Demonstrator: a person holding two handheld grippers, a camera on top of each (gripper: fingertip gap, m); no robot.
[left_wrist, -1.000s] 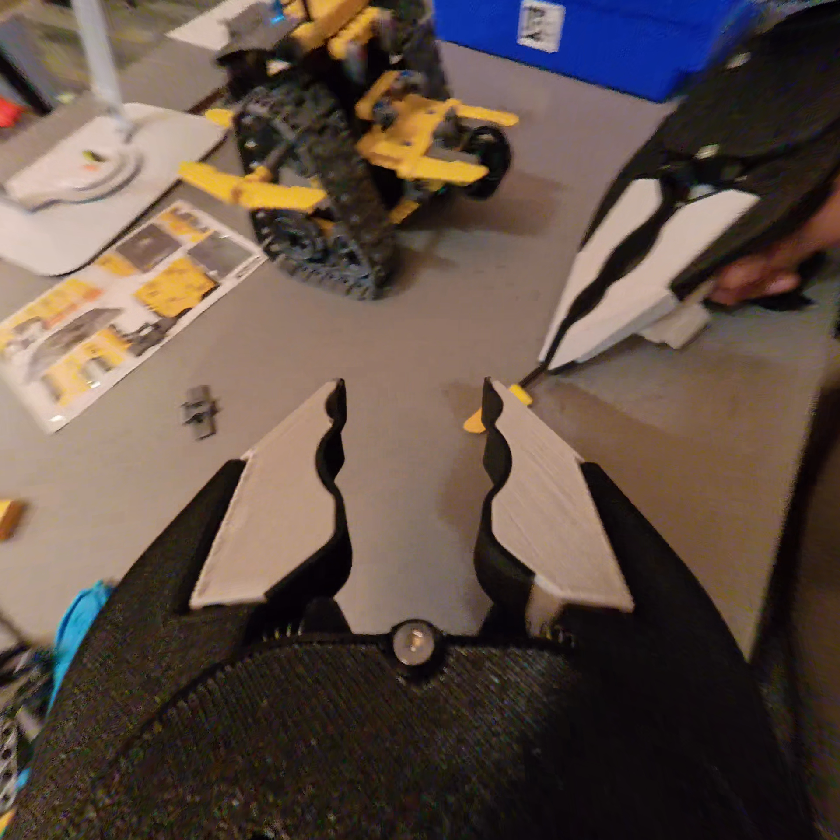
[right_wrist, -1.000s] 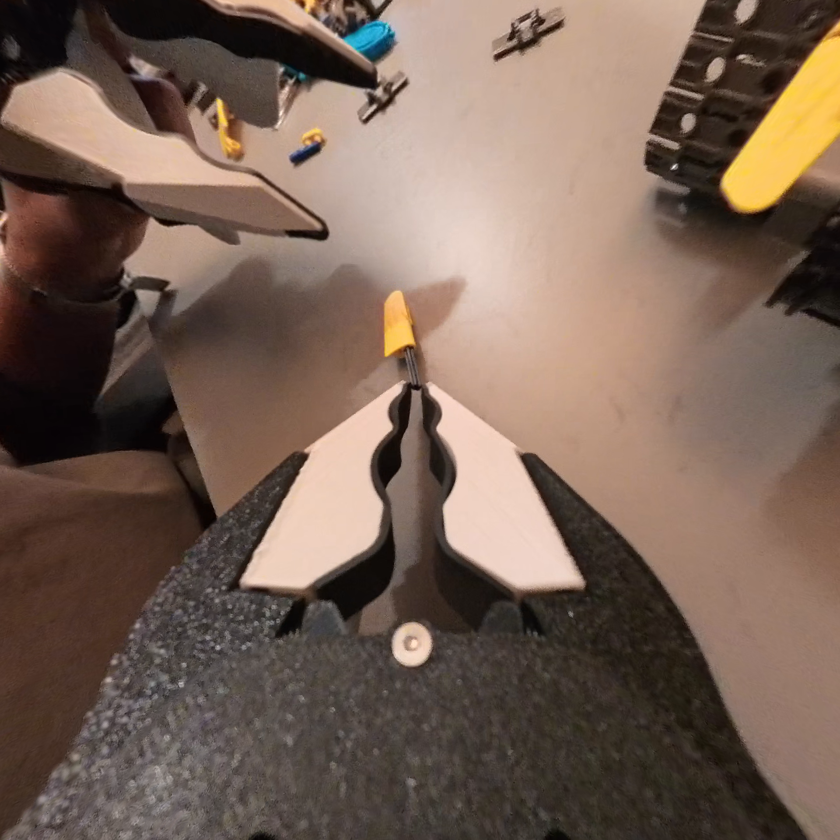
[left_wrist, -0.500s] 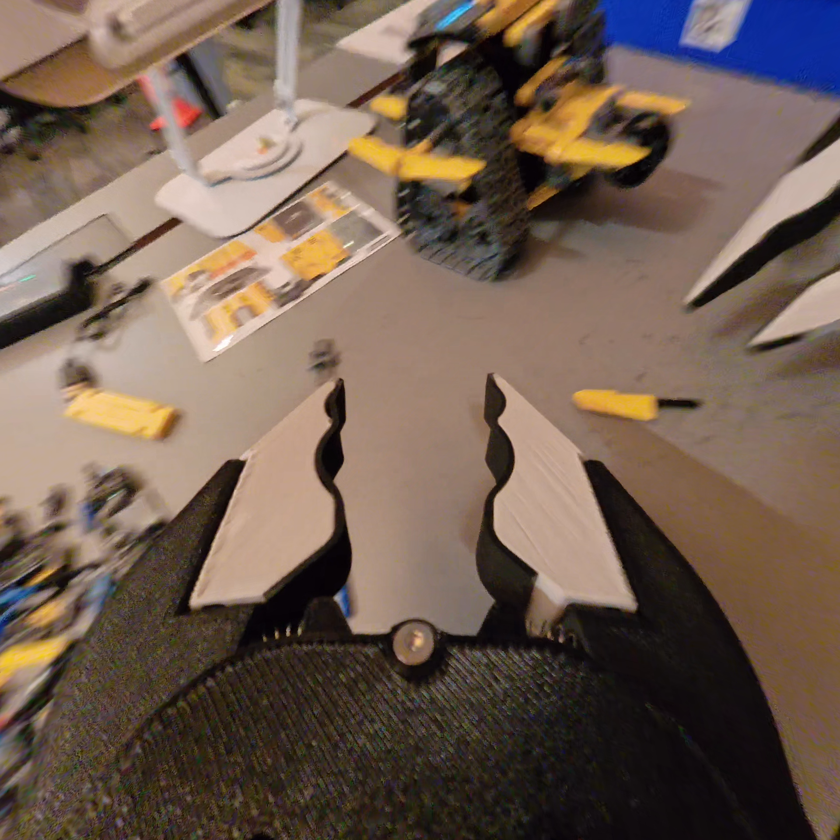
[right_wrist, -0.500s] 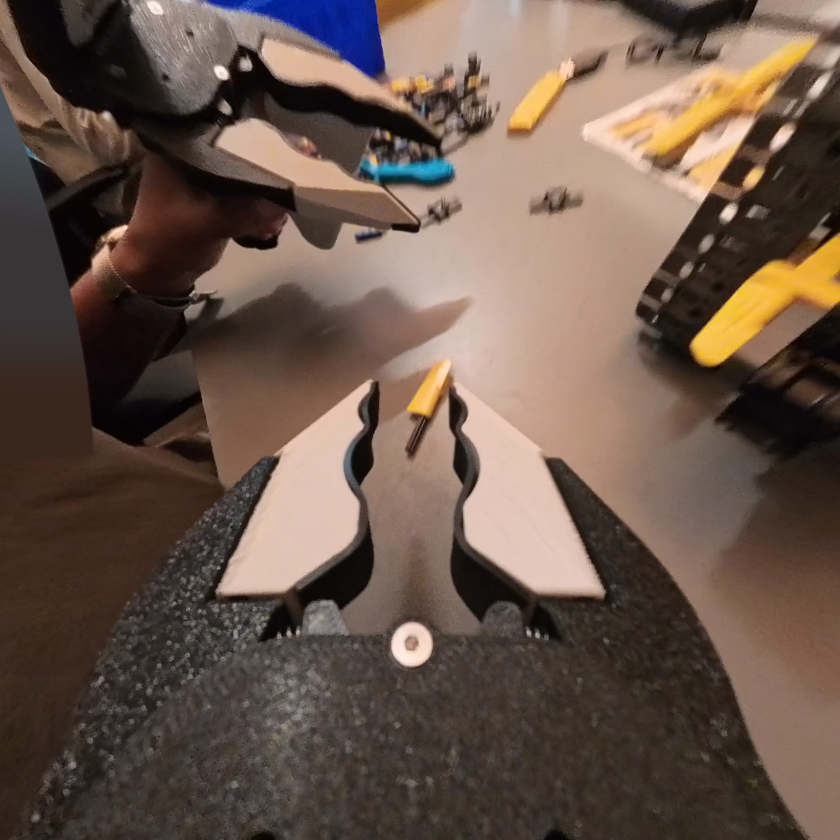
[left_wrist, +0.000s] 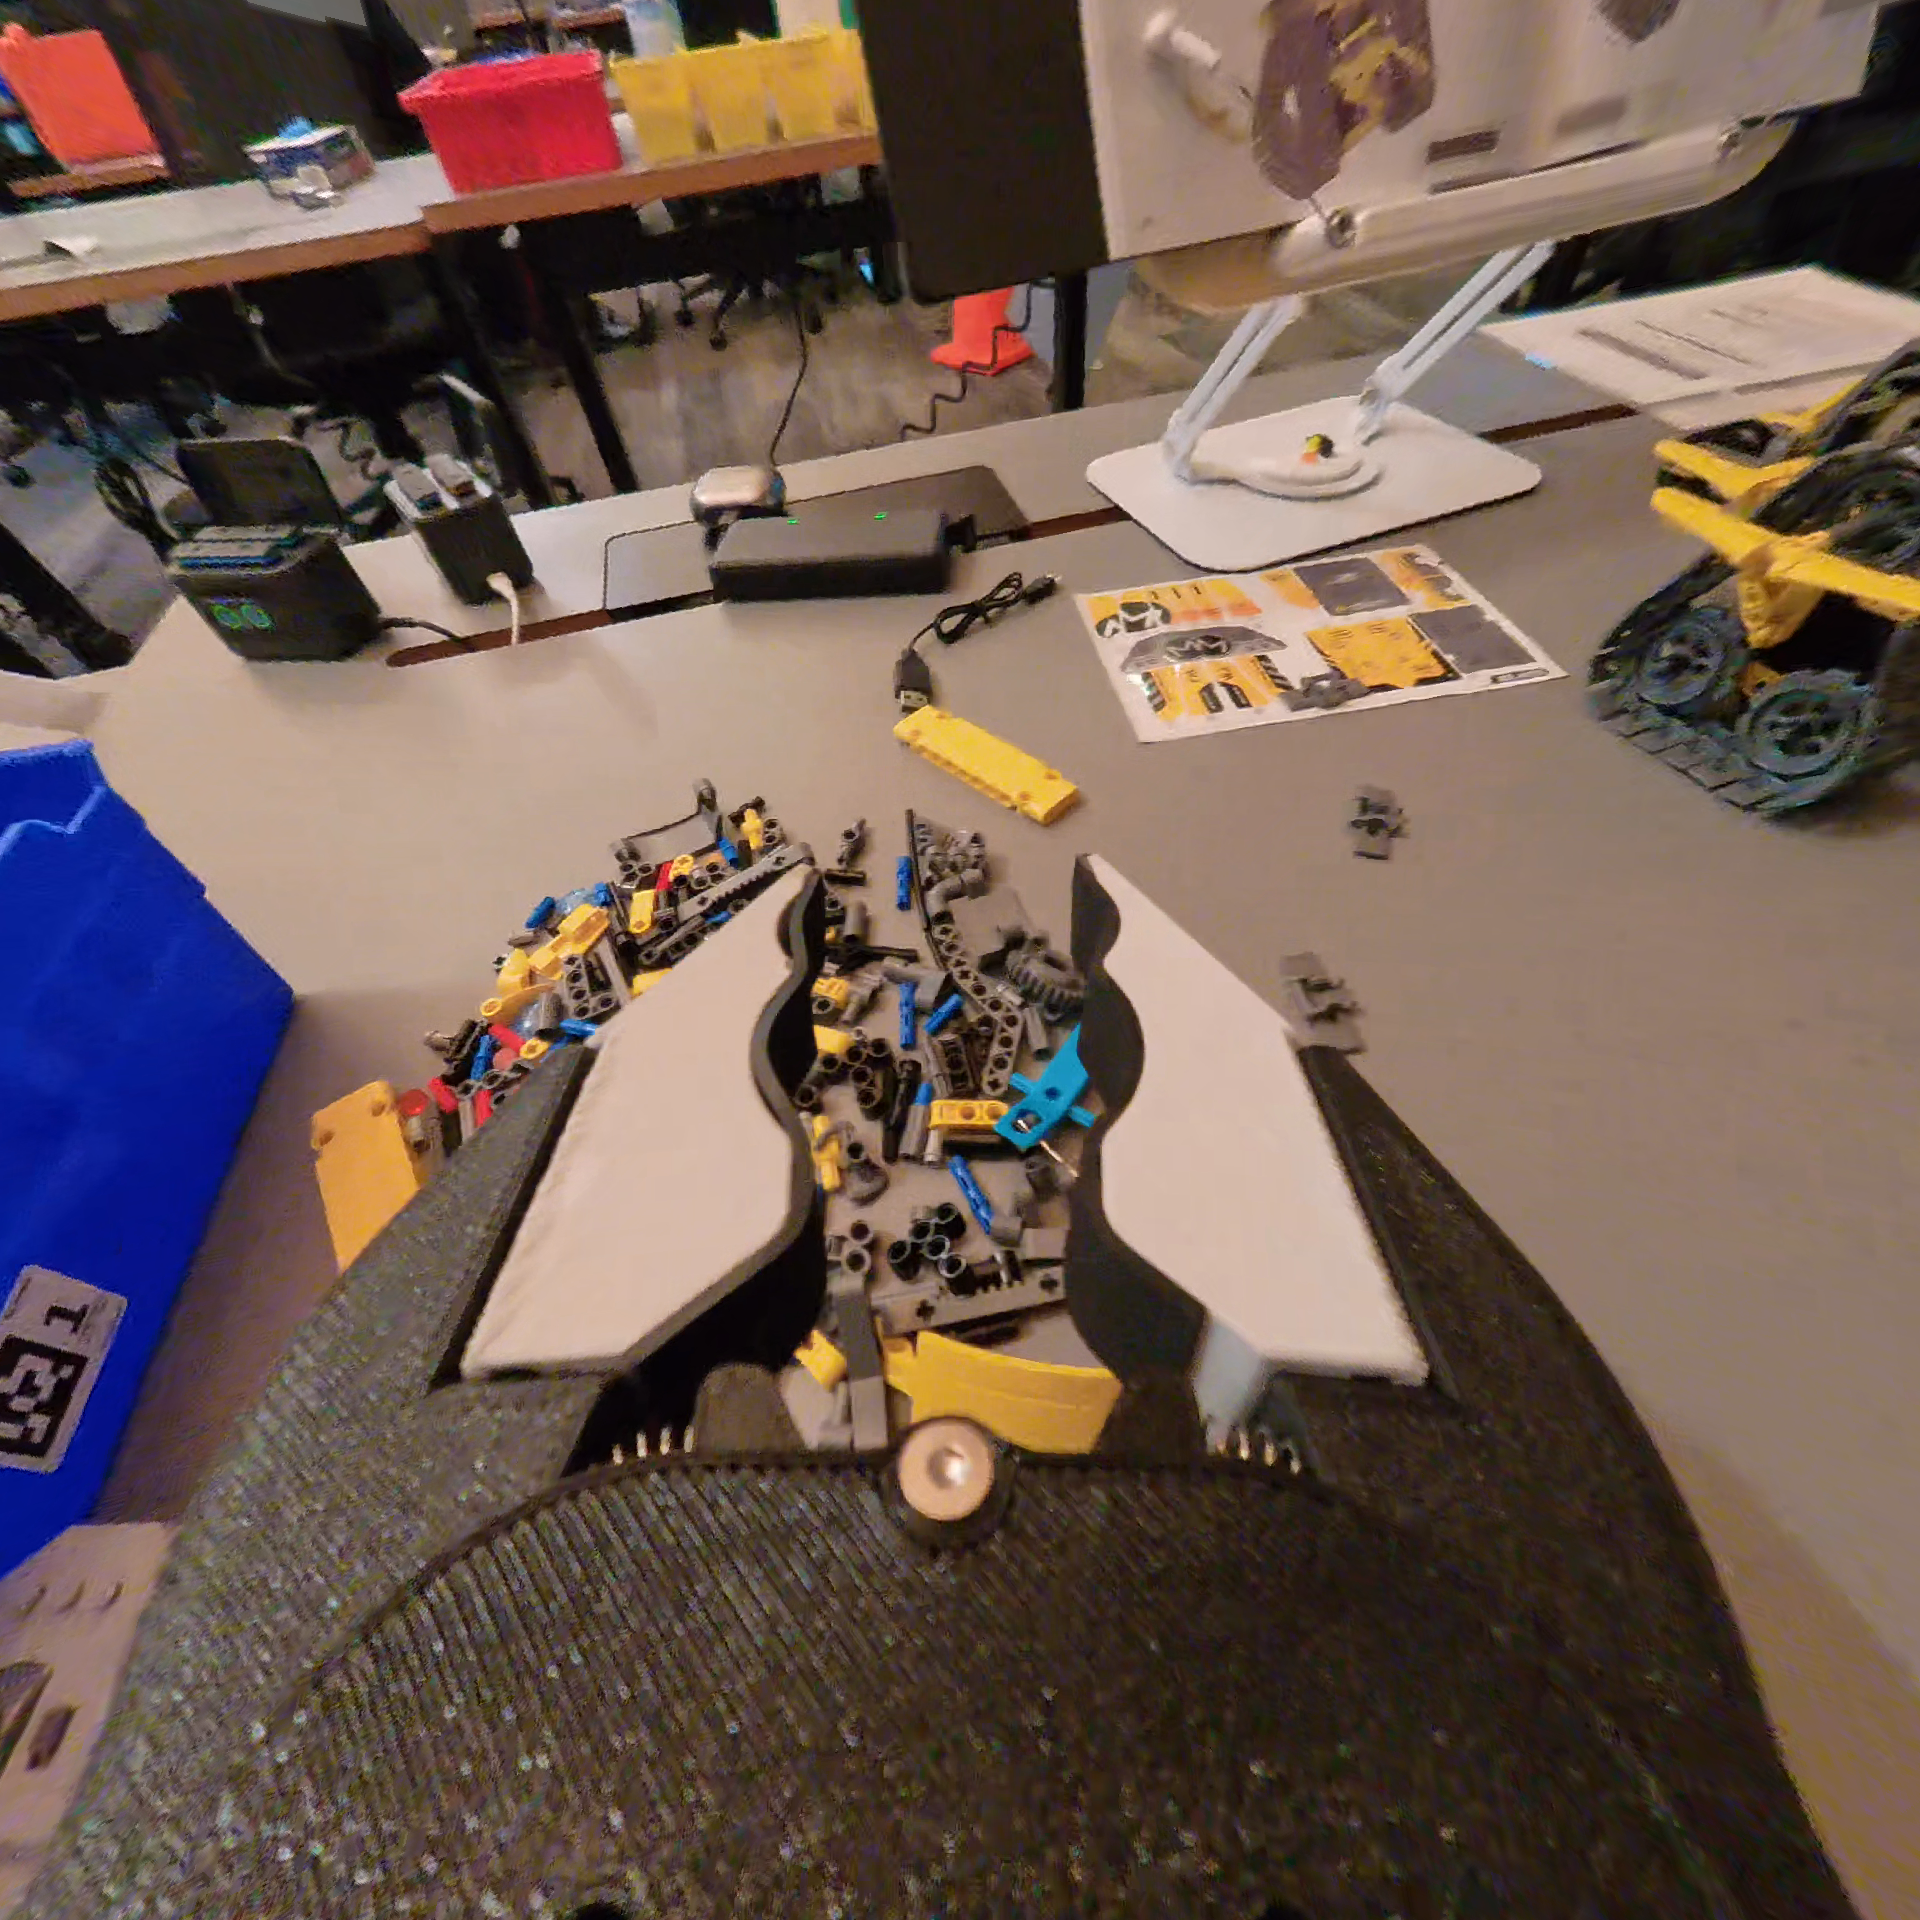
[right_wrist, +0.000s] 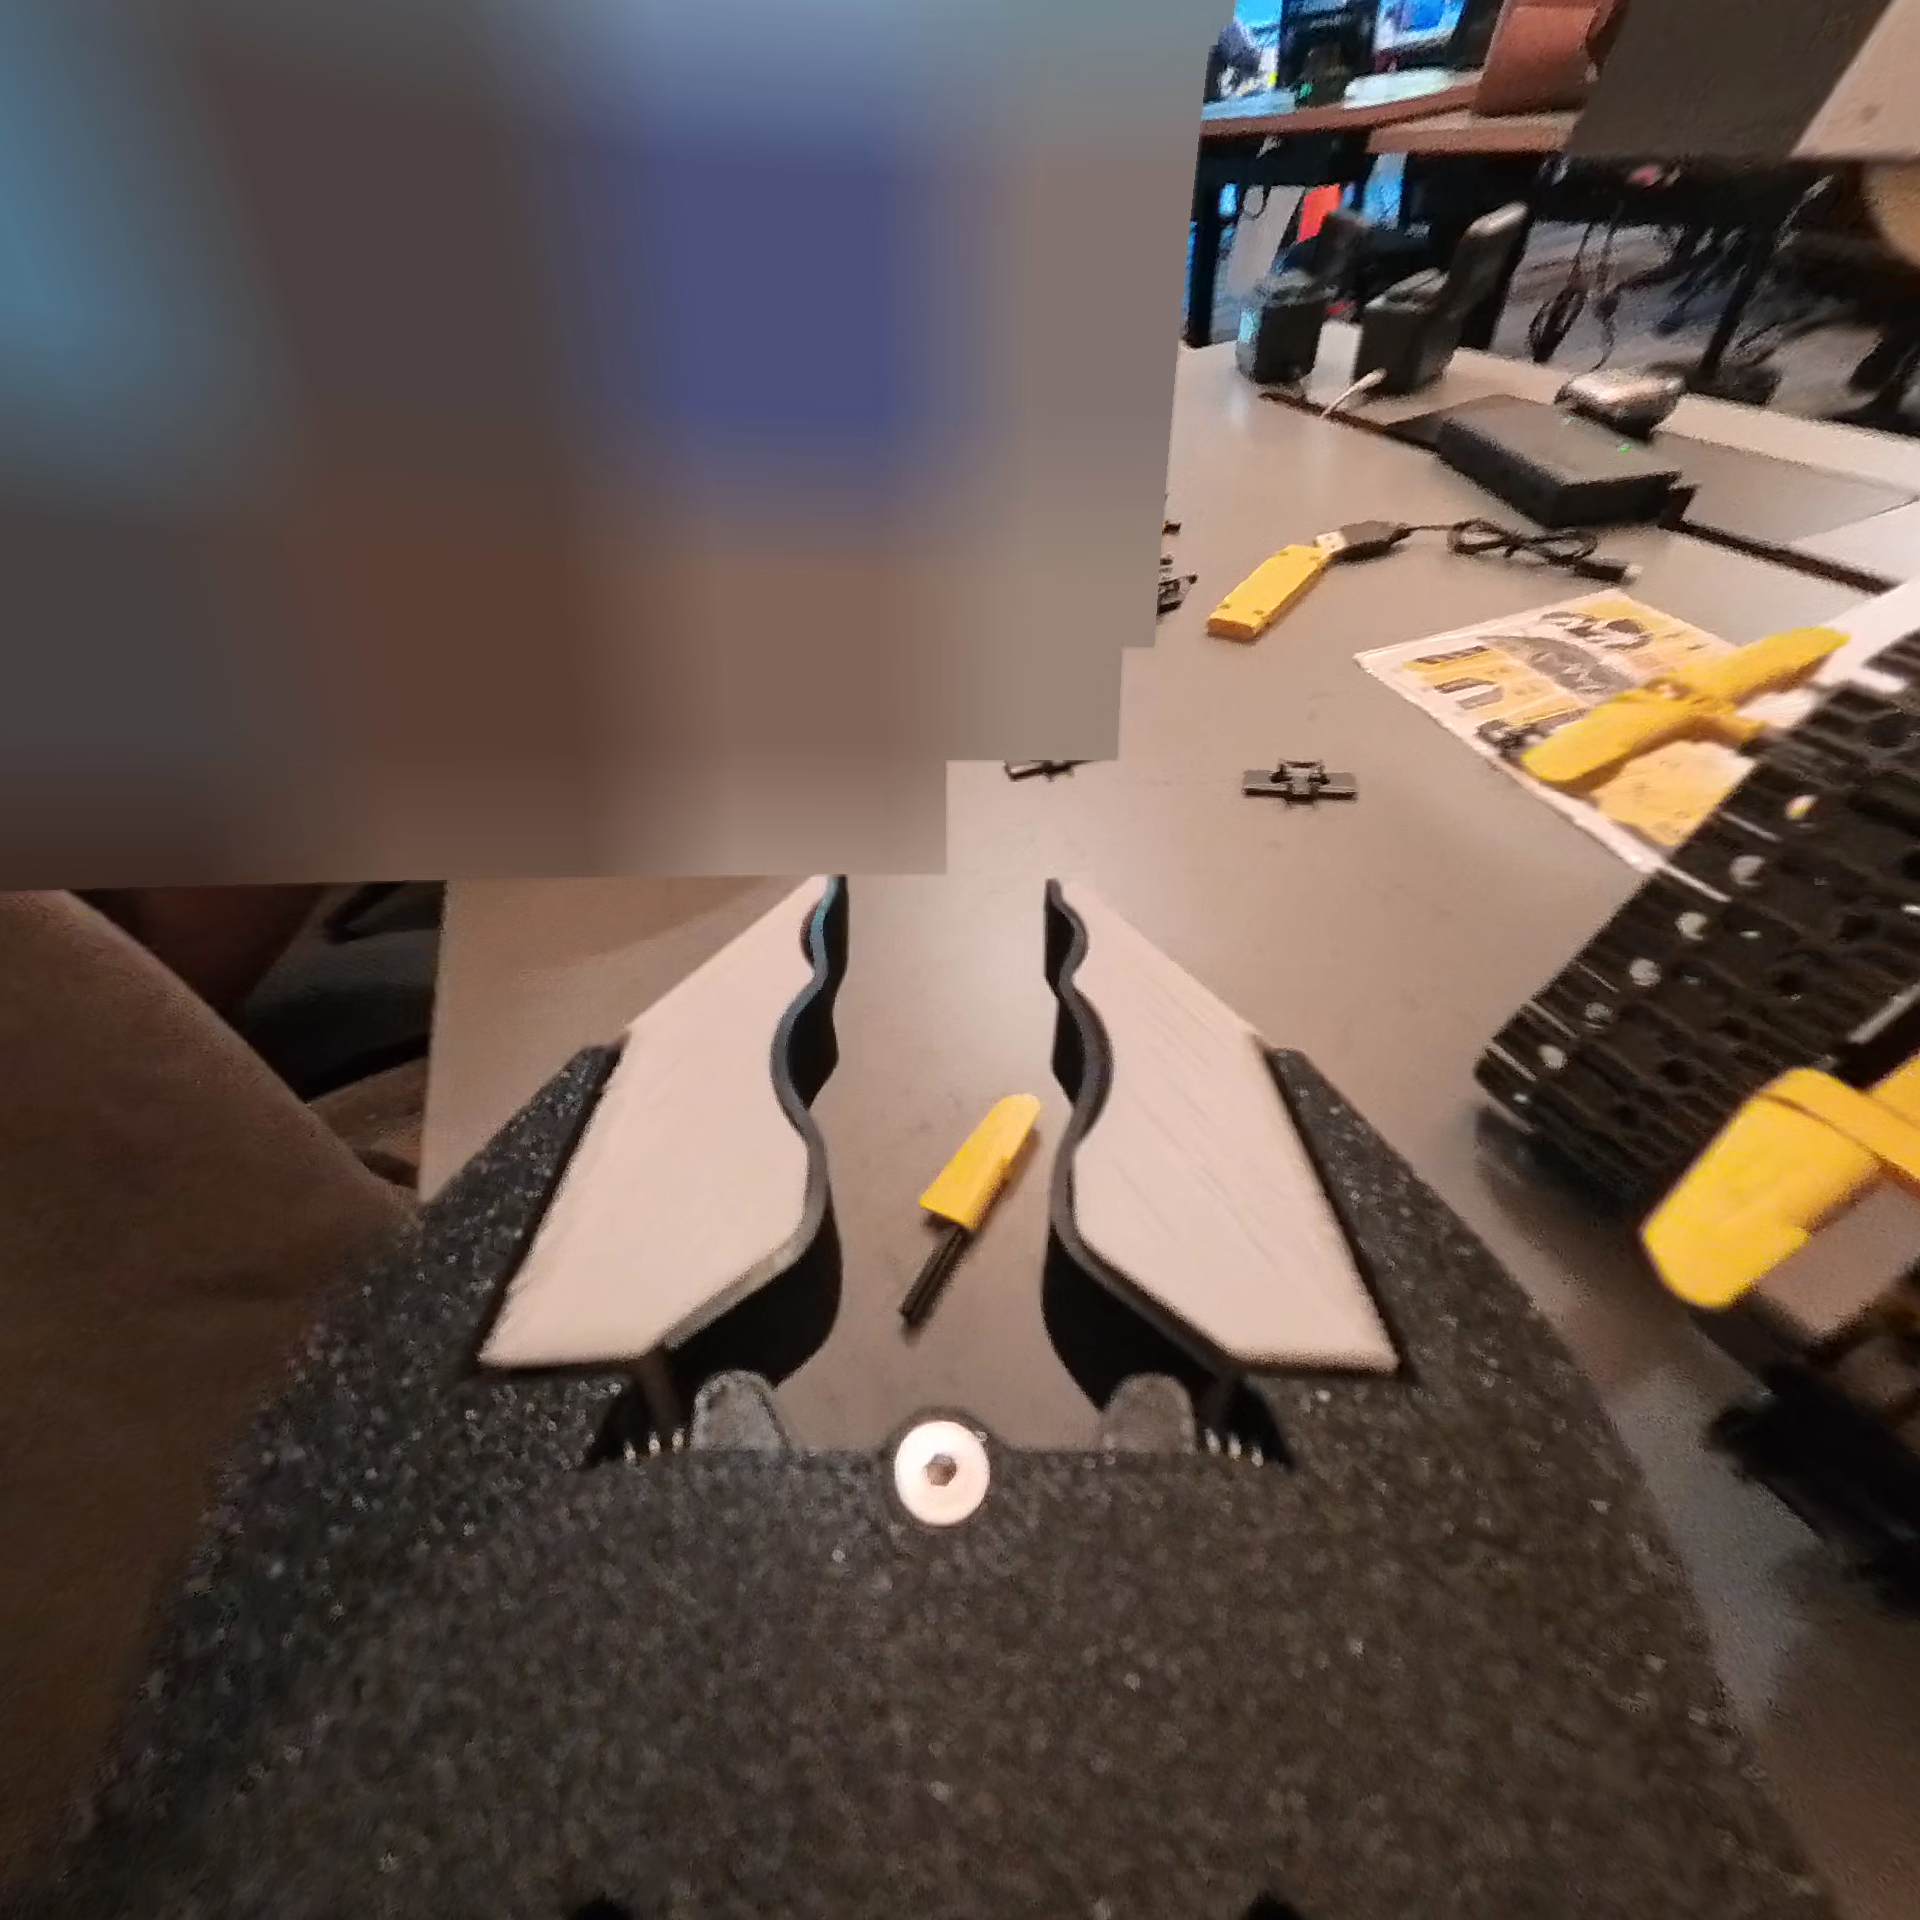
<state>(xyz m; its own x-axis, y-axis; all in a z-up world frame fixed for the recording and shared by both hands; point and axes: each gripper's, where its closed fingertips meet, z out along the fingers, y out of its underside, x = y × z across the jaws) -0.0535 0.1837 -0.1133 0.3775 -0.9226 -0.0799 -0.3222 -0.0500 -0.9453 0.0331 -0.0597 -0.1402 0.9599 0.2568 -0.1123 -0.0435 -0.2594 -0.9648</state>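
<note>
A: Where is the left gripper (left_wrist: 943, 883)?

B: Over a heap of small plastic building pieces (left_wrist: 894, 1049), black, grey, yellow and blue, on the grey worktop (left_wrist: 1558, 1039). Its two grey fingers stand apart with nothing between them; a bright blue piece (left_wrist: 1049, 1091) in the heap lies just inside the right finger.

A: What is around the heap?

B: A blue plastic bin (left_wrist: 114, 1039) stands at the left edge of the worktop. A long yellow beam with holes (left_wrist: 984, 764) lies beyond the heap, and the plug of a black cable (left_wrist: 961, 634) is just past it. A printed yellow-and-grey sheet (left_wrist: 1314, 639) lies toward the far edge, near the white base of a stand (left_wrist: 1314, 494). A black-tracked model vehicle with yellow parts (left_wrist: 1787, 634) sits at the right edge. Two small dark track links (left_wrist: 1377, 821) lie apart on the bare surface, one close to the right finger.

A: And the right gripper (right_wrist: 945, 894)?

B: Also spread wide, holding nothing. A small yellow piece on a thin black axle (right_wrist: 977, 1190) lies flat on the worktop in the gap, nearer the right finger, touching neither as far as I can tell.

A: Anything close by?

B: The tracked vehicle is near on the right, the yellow beam and the sheet farther off.
</note>
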